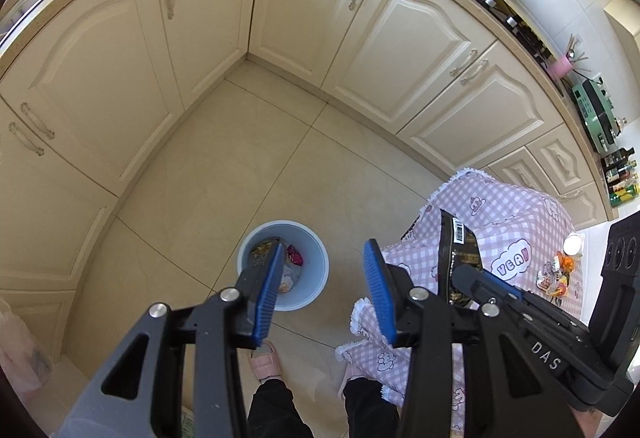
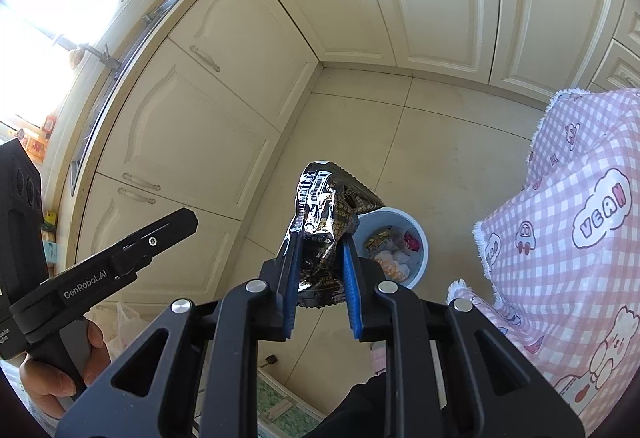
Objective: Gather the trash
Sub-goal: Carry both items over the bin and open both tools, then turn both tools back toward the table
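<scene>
Blue-padded left gripper (image 1: 326,270) hangs with jaws apart and nothing between them, over the pale blue bin (image 1: 283,264) of wrappers on the tiled floor (image 1: 224,174). Right gripper (image 2: 320,270) pinches a crumpled black foil packet (image 2: 326,214) above that bin, beside the pink checked table (image 2: 568,238).
</scene>
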`<action>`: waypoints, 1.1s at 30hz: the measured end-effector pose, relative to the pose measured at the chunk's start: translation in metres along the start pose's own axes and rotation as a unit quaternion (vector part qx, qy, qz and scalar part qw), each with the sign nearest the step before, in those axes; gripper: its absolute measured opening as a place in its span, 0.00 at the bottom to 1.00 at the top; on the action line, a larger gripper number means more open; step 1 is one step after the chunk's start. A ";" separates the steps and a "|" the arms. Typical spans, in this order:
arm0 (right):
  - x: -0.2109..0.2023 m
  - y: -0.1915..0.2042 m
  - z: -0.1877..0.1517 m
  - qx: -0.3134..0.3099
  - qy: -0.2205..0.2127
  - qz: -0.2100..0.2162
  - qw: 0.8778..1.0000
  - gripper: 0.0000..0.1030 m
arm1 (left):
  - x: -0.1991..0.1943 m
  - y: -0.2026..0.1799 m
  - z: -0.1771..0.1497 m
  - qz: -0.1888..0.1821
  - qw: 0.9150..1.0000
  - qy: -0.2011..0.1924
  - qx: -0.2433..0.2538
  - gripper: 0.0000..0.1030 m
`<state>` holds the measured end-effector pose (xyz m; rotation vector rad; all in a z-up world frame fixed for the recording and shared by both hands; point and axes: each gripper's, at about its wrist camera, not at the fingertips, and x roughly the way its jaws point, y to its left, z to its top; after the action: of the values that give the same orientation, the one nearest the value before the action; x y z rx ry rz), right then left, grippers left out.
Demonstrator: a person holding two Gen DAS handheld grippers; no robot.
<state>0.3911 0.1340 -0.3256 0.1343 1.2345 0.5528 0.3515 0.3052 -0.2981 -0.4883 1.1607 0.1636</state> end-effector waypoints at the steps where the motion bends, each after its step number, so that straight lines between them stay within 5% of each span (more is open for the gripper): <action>1: 0.001 0.002 0.000 -0.002 0.000 0.001 1.000 0.18 | -0.001 0.003 0.000 0.000 1.000 -0.001 -0.003 0.40; 22: -0.001 0.010 0.014 -0.011 -0.009 0.016 1.000 0.21 | -0.011 0.005 0.000 0.007 1.000 -0.008 -0.018 0.43; 33: -0.048 -0.067 0.009 0.043 -0.037 0.001 0.998 0.21 | 0.009 -0.091 -0.007 -0.012 0.999 0.003 0.042 0.43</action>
<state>0.4105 0.0554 -0.3076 0.2277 1.1862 0.4921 0.3825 0.2203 -0.2822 -0.4287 1.1633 0.0932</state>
